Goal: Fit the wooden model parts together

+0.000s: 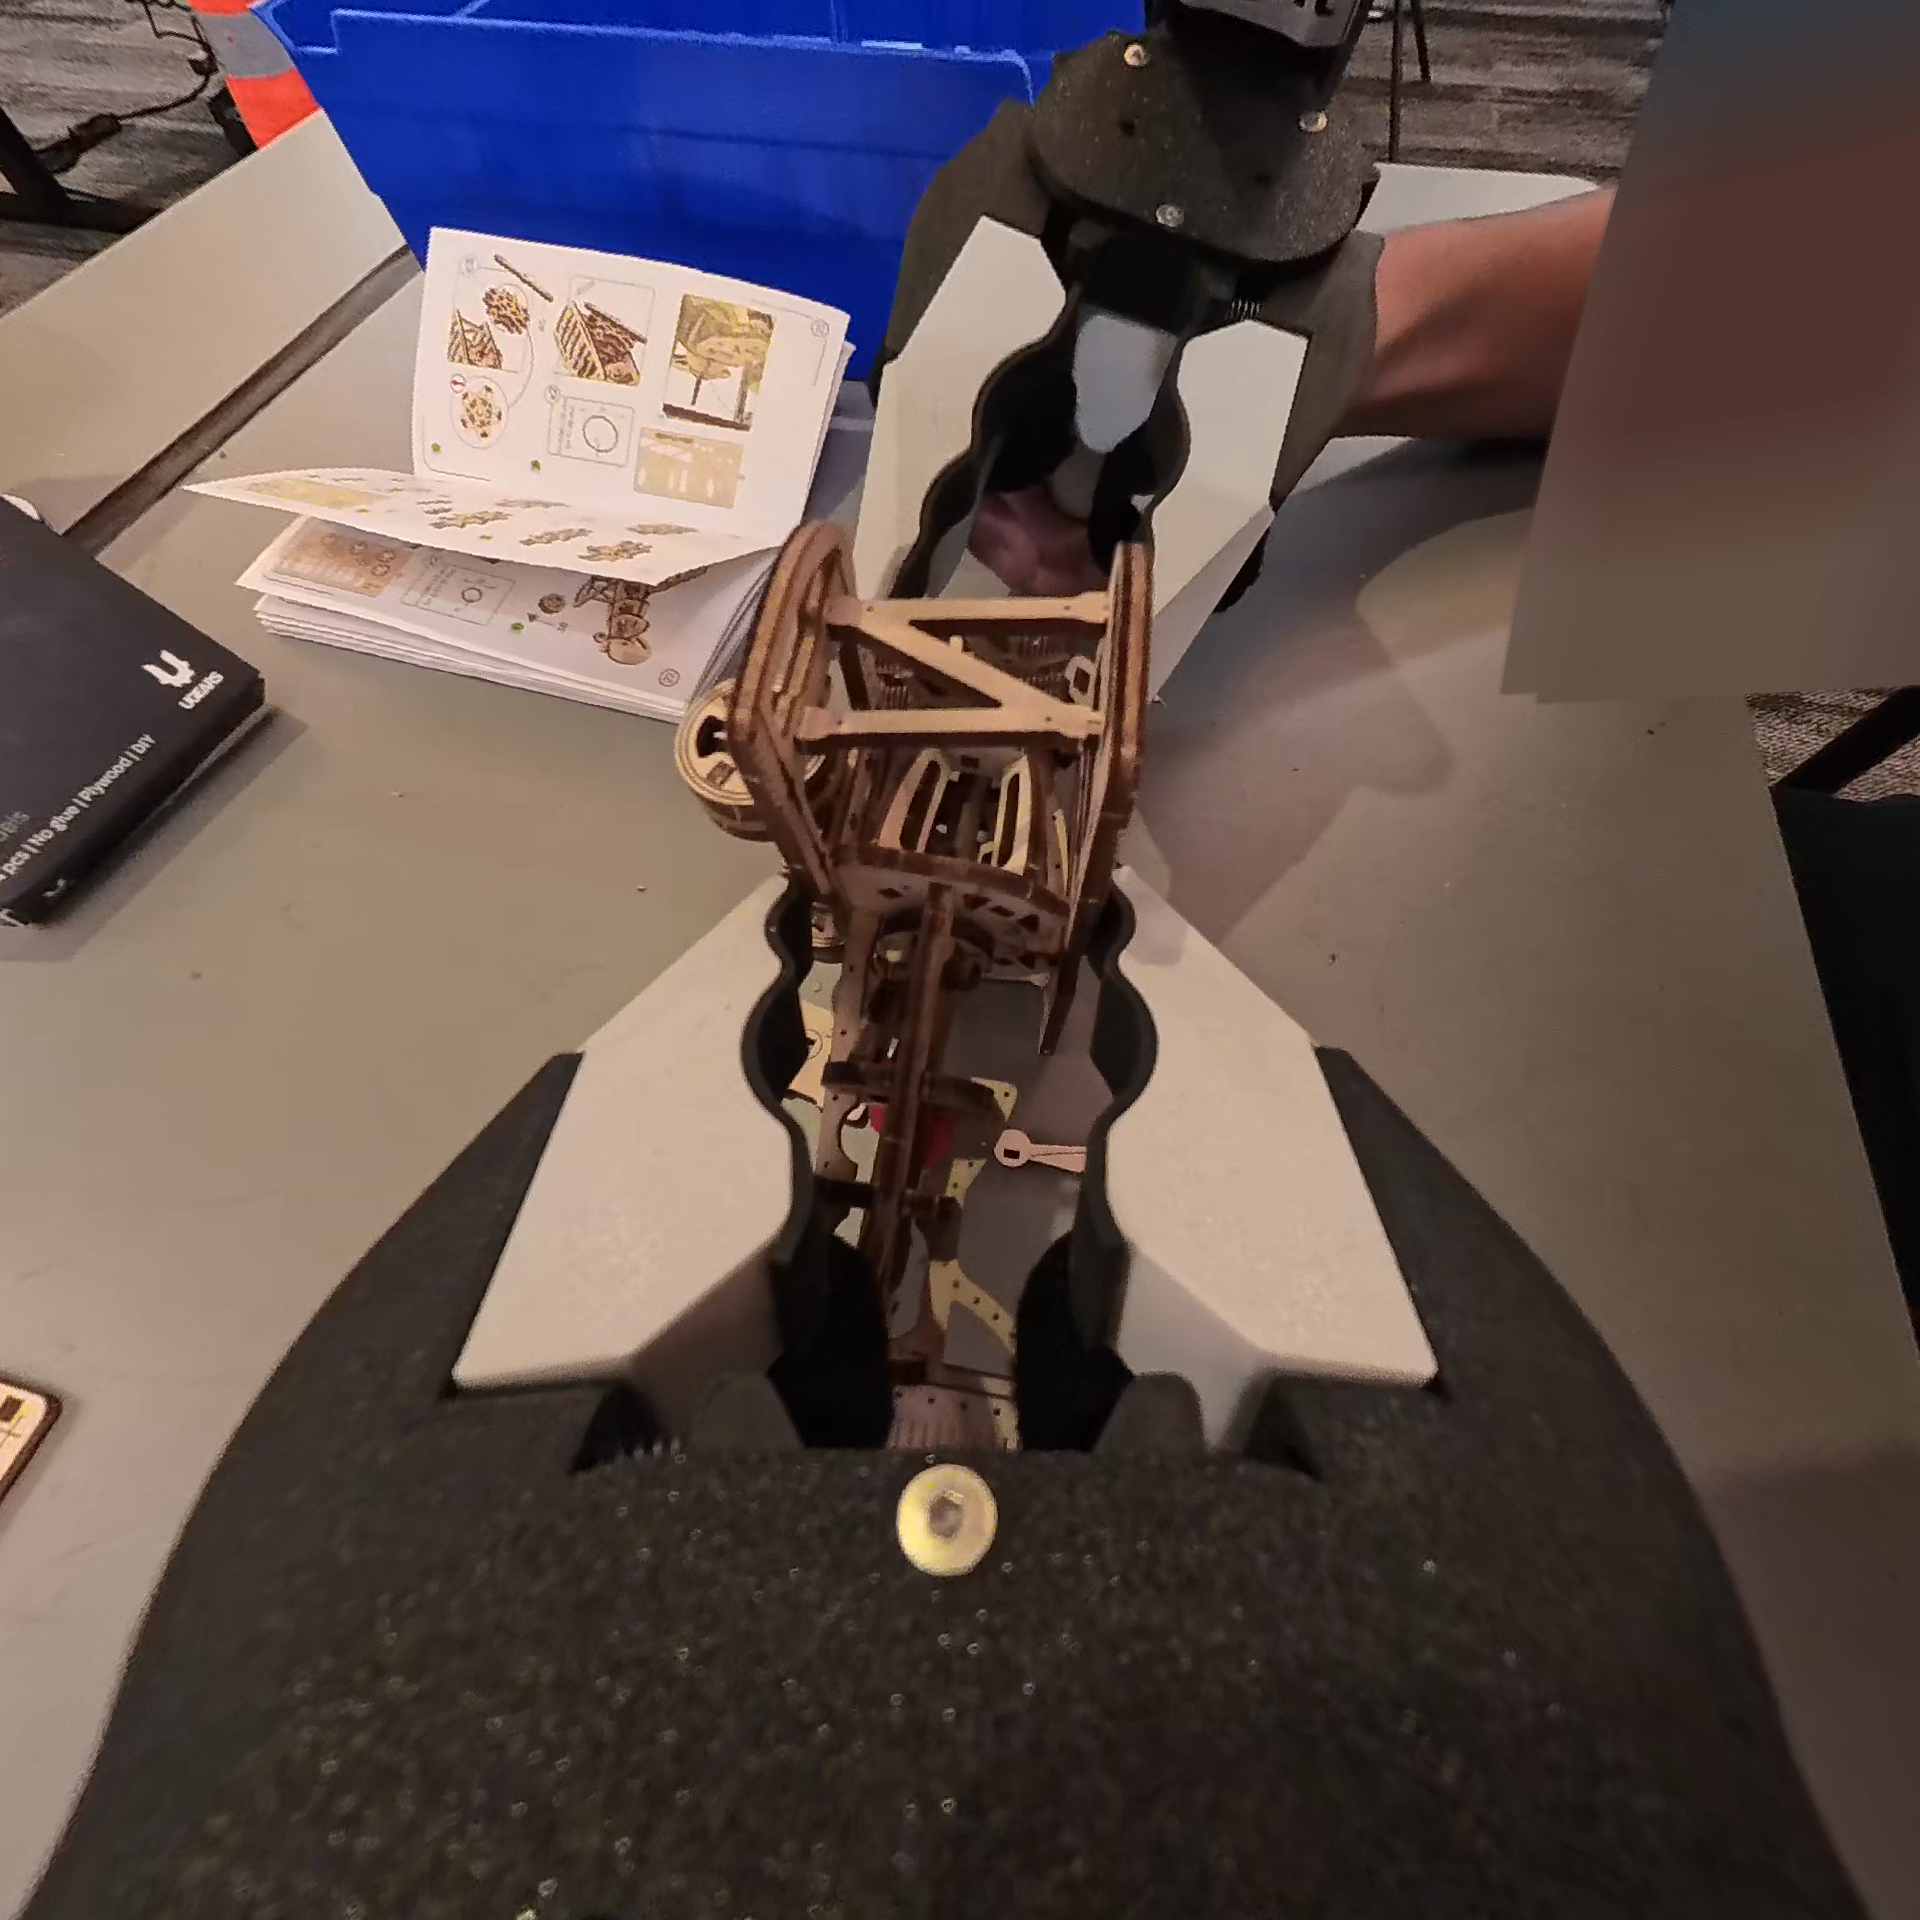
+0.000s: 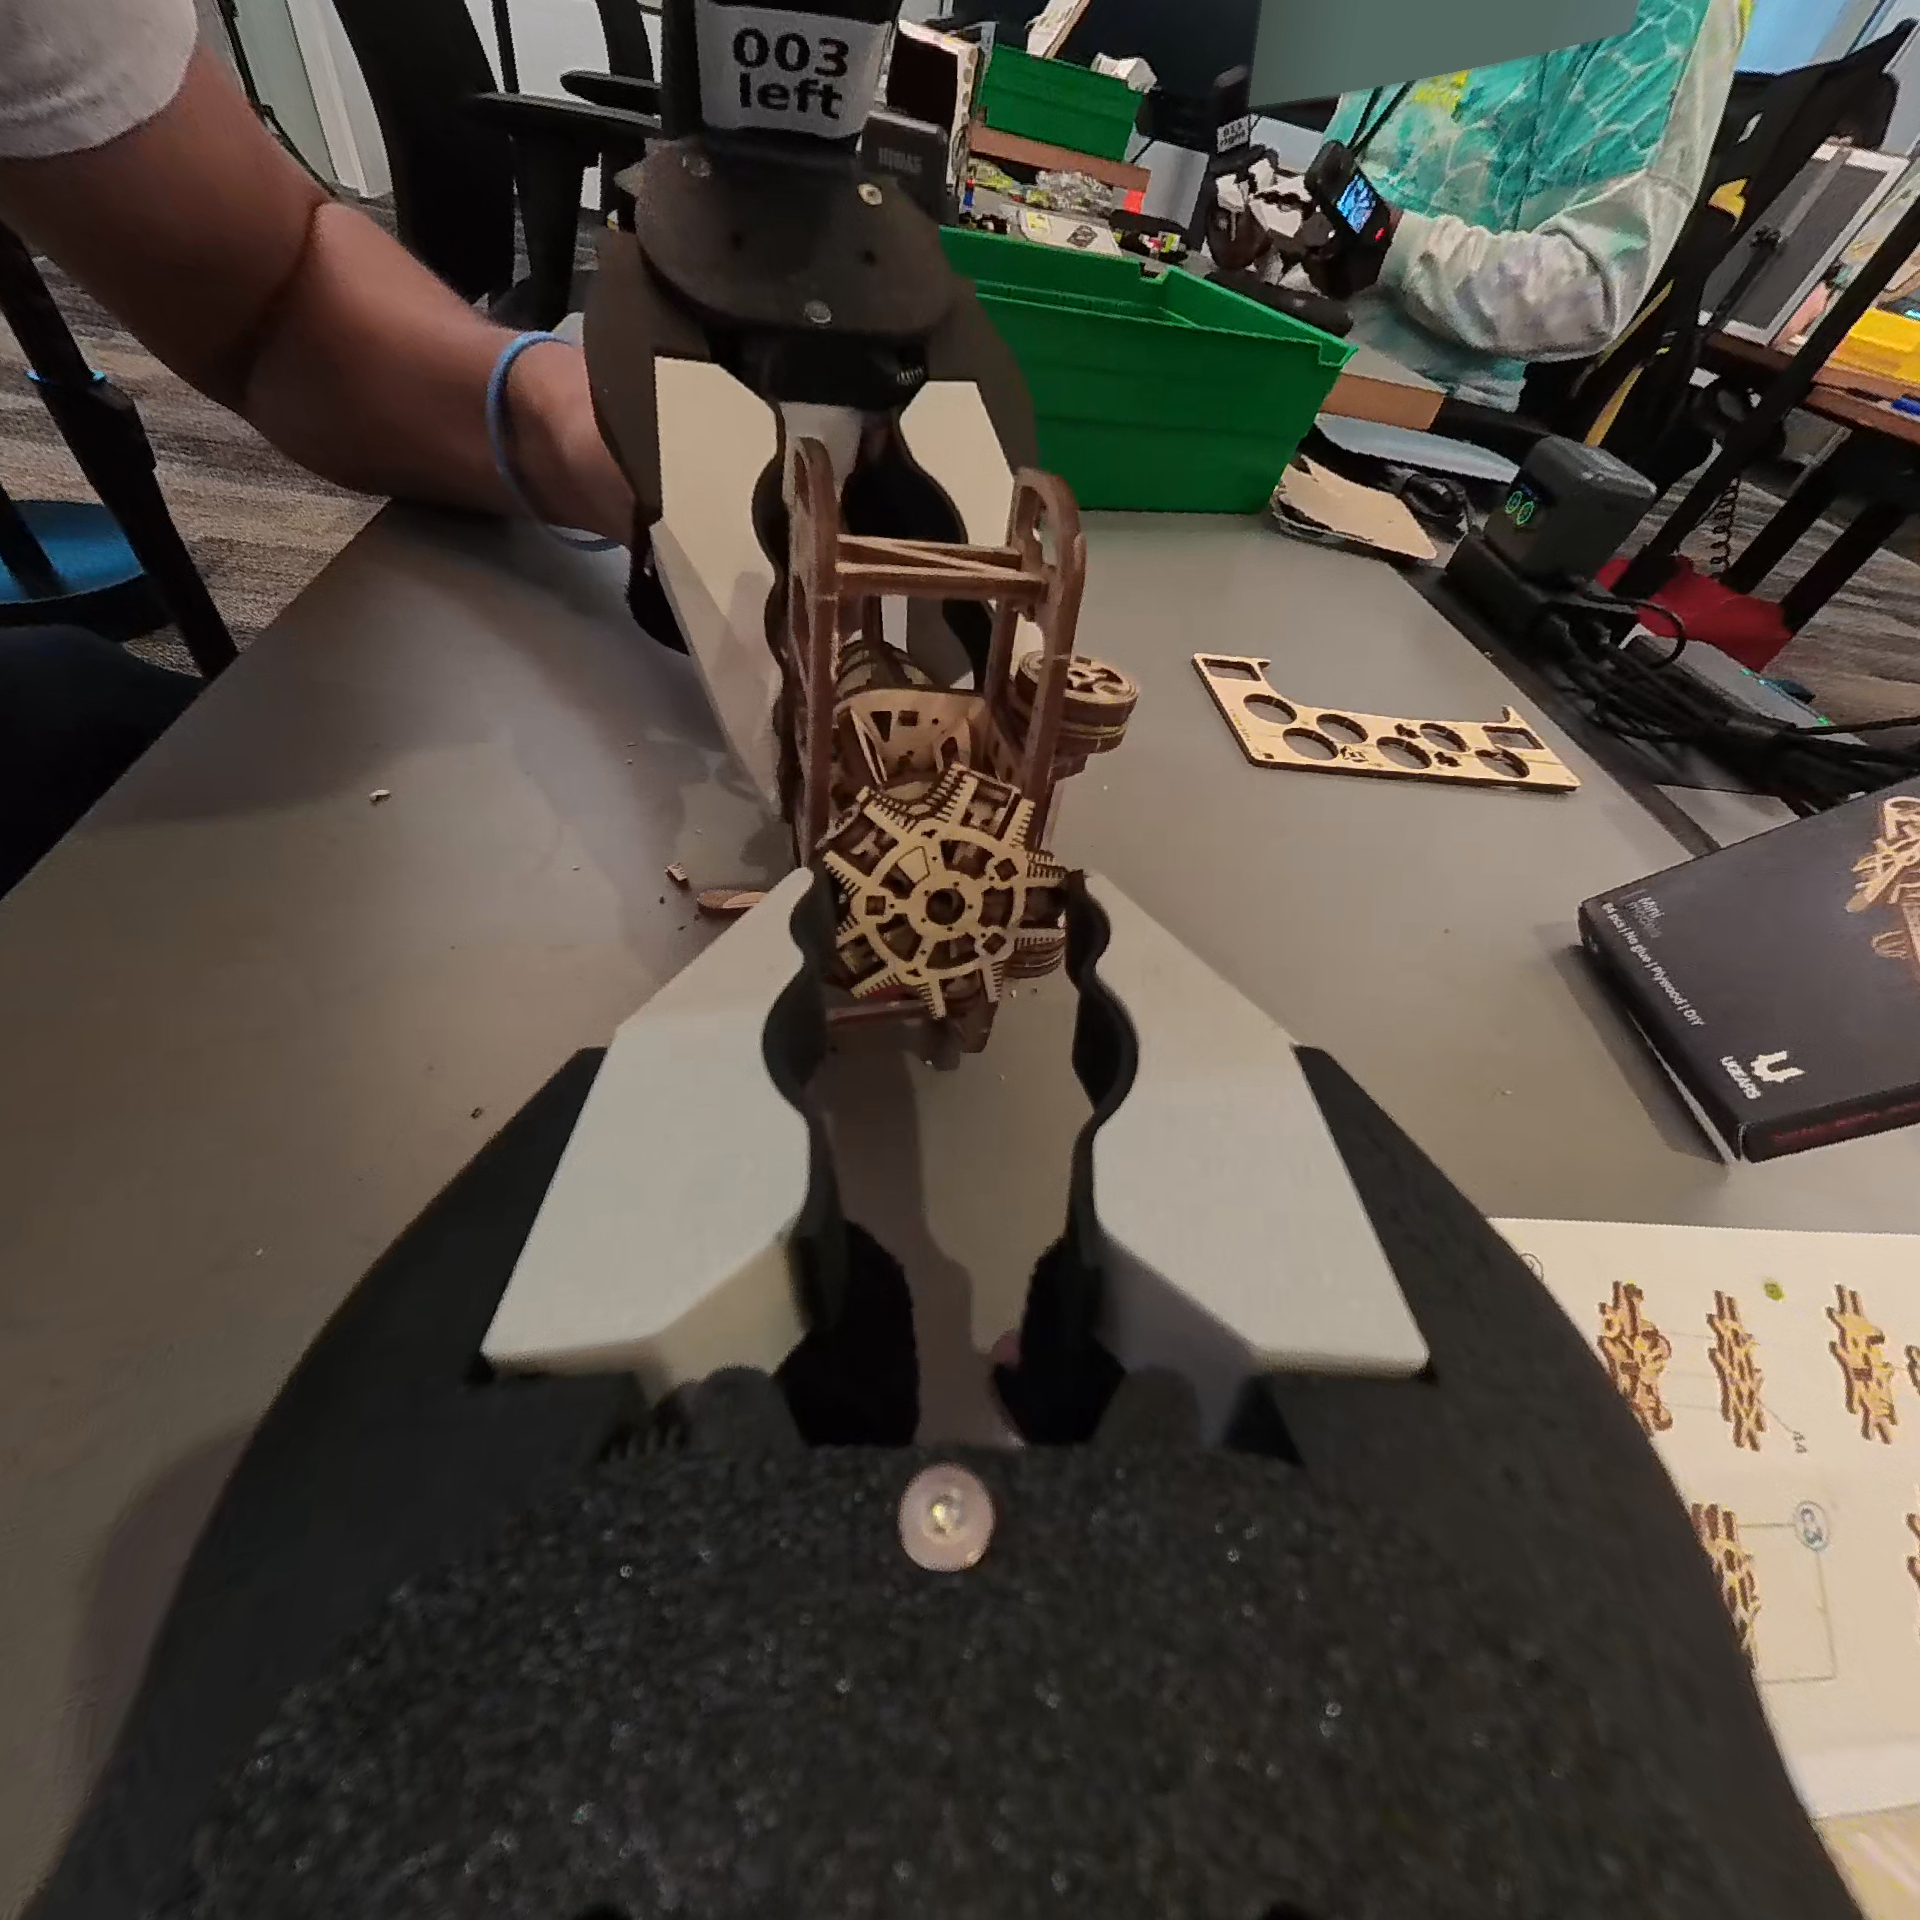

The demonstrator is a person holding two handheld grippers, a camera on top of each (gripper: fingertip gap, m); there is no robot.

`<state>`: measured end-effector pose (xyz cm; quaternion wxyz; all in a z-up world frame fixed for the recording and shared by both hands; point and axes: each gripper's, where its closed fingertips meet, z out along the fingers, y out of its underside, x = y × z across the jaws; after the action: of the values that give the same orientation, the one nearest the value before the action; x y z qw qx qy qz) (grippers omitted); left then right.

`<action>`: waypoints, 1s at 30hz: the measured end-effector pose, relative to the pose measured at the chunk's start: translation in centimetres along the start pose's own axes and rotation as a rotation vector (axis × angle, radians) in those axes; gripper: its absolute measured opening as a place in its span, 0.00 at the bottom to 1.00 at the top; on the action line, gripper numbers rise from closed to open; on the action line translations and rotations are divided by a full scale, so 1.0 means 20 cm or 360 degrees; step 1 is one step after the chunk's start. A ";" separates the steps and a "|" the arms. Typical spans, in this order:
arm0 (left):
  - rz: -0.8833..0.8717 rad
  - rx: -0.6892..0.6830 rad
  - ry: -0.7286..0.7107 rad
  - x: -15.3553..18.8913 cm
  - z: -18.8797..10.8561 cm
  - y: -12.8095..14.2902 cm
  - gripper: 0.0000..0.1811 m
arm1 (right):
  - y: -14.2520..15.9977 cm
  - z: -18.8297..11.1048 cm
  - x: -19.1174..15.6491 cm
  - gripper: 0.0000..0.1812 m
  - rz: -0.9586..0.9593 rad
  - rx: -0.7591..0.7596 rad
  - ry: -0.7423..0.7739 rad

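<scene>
Gripping the wooden model [image 1: 935,790] from opposite ends, your left gripper [image 1: 951,935] and right gripper [image 2: 940,935] each sit narrowly parted, fingers pressed on its sides. Model: upright on the grey table [image 2: 312,935], dead centre. Booklet [image 1: 582,457]: eleven o'clock in the left view. Black box [image 2: 1787,997]: three o'clock in the right view.

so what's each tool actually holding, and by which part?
Both grip the same wooden model. The left tool clamps its frame end; the right tool closes on the round gear-like engine end.
</scene>
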<state>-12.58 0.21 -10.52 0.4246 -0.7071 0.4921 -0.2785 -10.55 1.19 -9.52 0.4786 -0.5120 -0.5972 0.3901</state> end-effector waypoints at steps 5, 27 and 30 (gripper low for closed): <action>0.0023 -0.0005 -0.0012 -0.01 0.00 0.00 0.28 | 0.00 0.00 -0.01 0.26 0.0028 -0.0014 -0.0023; 0.0062 -0.0001 -0.0015 0.01 0.00 0.00 0.28 | -0.01 -0.03 -0.03 0.25 0.0910 -0.0070 -0.0452; 0.0055 -0.0004 -0.0022 0.00 0.00 0.00 0.28 | 0.00 -0.02 -0.03 0.24 0.0940 -0.0070 -0.0444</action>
<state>-12.52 0.15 -10.47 0.4318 -0.7010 0.5015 -0.2656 -10.09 0.62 -9.55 0.2472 -0.6148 -0.4911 0.5655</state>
